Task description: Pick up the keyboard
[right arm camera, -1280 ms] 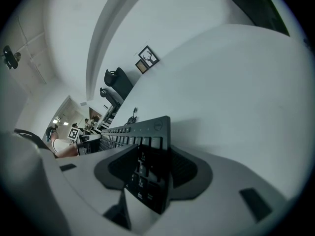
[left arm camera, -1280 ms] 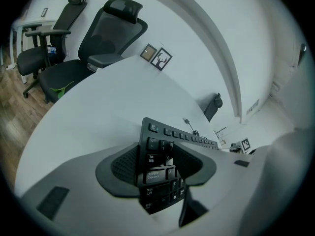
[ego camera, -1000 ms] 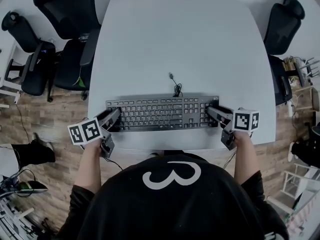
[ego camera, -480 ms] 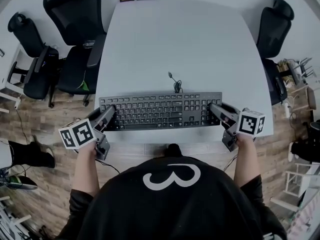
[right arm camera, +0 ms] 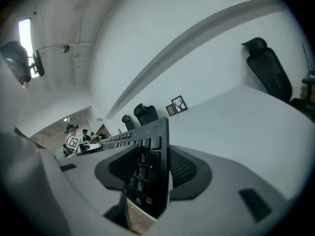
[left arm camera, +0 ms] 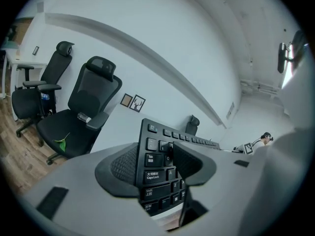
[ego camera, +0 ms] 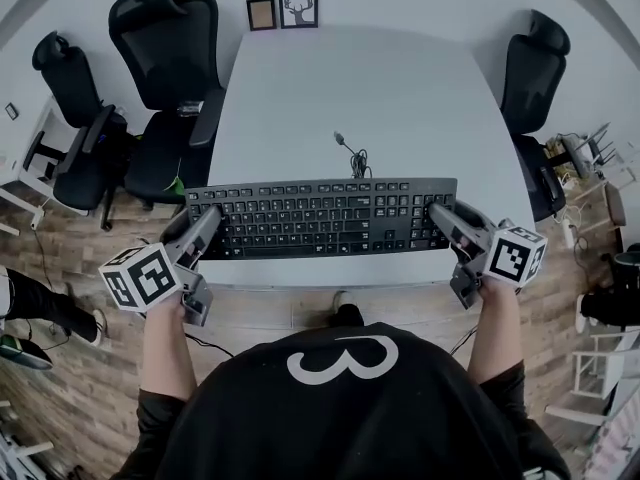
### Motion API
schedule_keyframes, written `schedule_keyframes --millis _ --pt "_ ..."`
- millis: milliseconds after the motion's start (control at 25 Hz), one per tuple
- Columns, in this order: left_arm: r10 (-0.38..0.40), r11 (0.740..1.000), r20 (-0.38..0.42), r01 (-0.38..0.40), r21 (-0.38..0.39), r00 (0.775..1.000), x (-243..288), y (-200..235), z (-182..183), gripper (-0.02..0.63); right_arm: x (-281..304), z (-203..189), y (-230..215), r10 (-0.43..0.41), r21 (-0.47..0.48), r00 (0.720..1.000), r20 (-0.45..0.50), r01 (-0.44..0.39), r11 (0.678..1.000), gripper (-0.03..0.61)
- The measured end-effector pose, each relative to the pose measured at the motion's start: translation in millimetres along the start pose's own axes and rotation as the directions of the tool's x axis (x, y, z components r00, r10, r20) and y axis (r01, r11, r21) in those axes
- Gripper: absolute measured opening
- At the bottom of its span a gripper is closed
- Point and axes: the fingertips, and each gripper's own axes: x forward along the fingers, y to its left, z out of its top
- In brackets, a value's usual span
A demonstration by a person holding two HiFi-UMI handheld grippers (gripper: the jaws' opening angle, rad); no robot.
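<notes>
Since a second ago the keyboard [ego camera: 320, 218] has risen toward the head camera and looks larger, with the hands drawn wider apart. It hangs level above the near part of the worktop [ego camera: 350, 88], held by its two short ends. The left hand-held gripper [ego camera: 205, 230] is clenched on the Caps Lock end, one pad on the keys and the other beneath. The right hand-held gripper [ego camera: 440, 218] clamps the number-pad end the same way. The keyboard's cable [ego camera: 352, 156] trails behind it. Black office chairs [ego camera: 165, 58] stand on either side, and two framed pictures [ego camera: 285, 8] sit beyond the far edge.
</notes>
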Motion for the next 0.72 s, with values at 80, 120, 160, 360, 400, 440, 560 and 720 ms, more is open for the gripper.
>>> schedule_keyframes --millis 80,120,160,360,400,440,560,720 --pt "-0.009 1.000 0.027 0.009 0.010 1.000 0.3 1.7 -0.1 0.215 0.4 1.2 1.1 0.004 -0.026 1.000 0.023 -0.003 1.000 0.183" --pt "-0.013 1.000 0.038 0.013 0.015 0.999 -0.2 1.3 1.0 0.215 0.3 2.4 2.2 0.006 -0.035 0.999 0.032 -0.005 0.999 0.183" --pt "-0.017 1.000 0.047 0.016 0.021 0.999 -0.4 0.7 2.2 0.215 0.0 3.3 2.9 0.008 -0.042 0.999 0.041 -0.006 0.999 0.183" --pt "-0.024 0.999 0.073 0.021 0.044 0.997 -3.8 -1.6 3.9 0.215 -1.8 4.0 3.8 0.016 -0.062 0.997 0.074 -0.012 0.998 0.183" --pt "-0.023 0.999 0.075 0.019 0.047 0.997 -5.6 -3.1 4.7 0.215 -2.4 4.7 4.8 0.020 -0.065 0.997 0.077 -0.015 0.998 0.183" --pt "-0.021 0.999 0.077 0.017 0.050 0.997 -7.1 -4.5 5.6 0.215 -3.0 5.6 5.6 0.024 -0.066 0.996 0.080 -0.019 0.998 0.183" --pt "-0.014 0.998 0.086 0.009 0.055 0.996 -9.3 -6.6 7.9 0.215 -3.1 7.3 5.3 0.034 -0.072 0.995 0.089 -0.028 0.997 0.183" --pt "-0.006 0.998 0.095 0.001 0.060 0.995 -10.9 -7.0 7.5 0.215 -0.7 6.6 3.5 0.048 -0.083 0.995 0.089 -0.041 0.996 0.183"
